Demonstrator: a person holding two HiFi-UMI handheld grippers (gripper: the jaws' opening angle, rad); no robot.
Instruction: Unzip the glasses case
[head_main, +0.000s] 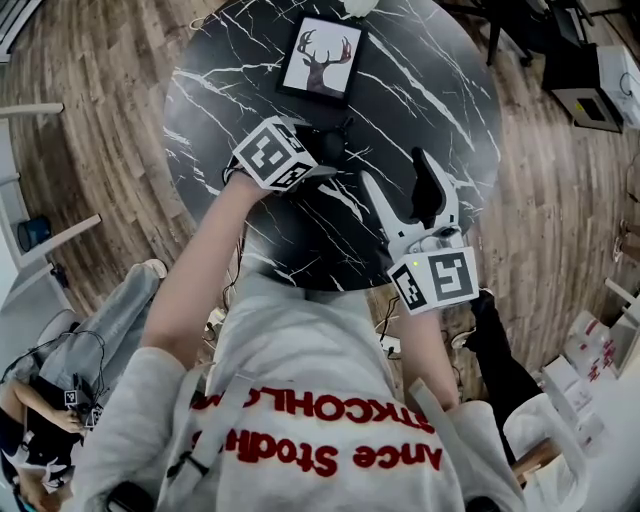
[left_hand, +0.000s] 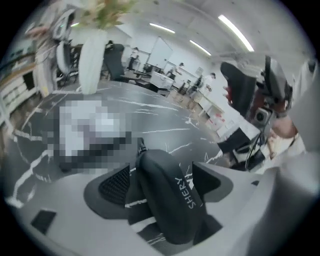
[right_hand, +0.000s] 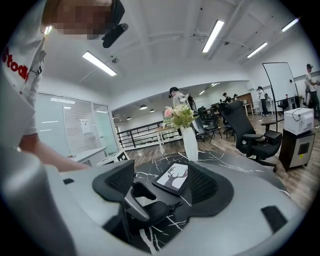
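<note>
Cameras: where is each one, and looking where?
Head view: on the person's head, looking steeply down at table, arms, left gripper, right gripper.
Left gripper view: on the left gripper, looking along its open jaws at the glasses case.
Right gripper view: on the right gripper, facing the deer picture; an arm shows.
Both gripper views share the vase.

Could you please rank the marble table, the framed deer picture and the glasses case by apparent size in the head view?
1. marble table, by far the largest.
2. framed deer picture.
3. glasses case, smallest as seen, but part of it is hidden, so its gap to the picture is unsure.
</note>
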